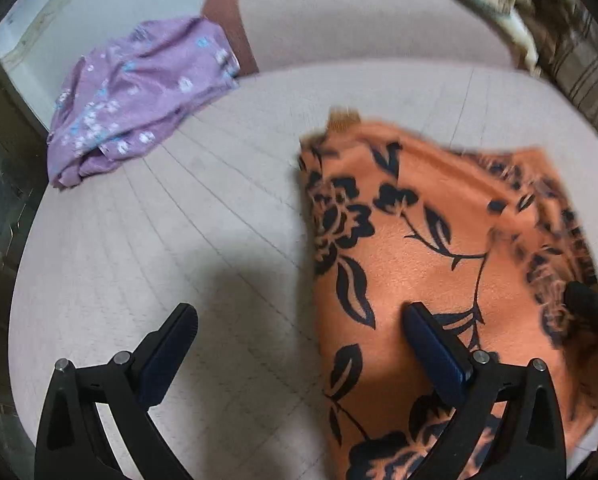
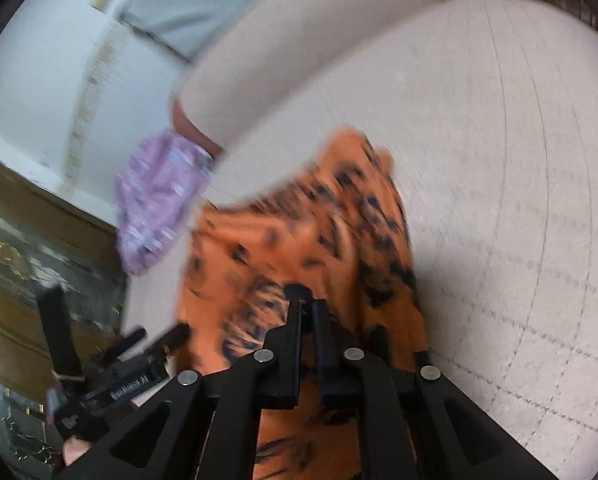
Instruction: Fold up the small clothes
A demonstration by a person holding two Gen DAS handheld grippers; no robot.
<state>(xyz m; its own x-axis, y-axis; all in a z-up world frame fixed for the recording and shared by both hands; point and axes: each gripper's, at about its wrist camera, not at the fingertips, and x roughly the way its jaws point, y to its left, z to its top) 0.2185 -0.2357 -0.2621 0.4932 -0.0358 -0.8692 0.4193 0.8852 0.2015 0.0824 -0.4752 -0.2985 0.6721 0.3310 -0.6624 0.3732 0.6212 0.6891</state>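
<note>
The orange garment [image 1: 439, 248] with black flower print lies on the pale quilted sofa seat [image 1: 187, 240], spread flat toward the right. The right gripper [image 2: 307, 304] has its jaws together, pinching a fold of this cloth at its near right edge. The left gripper [image 1: 299, 344] hovers with jaws wide apart, one finger over the garment's left edge, the other over bare seat. A crumpled purple floral garment [image 1: 139, 96] sits well apart at the seat's far left edge, leaving open seat between.
</note>
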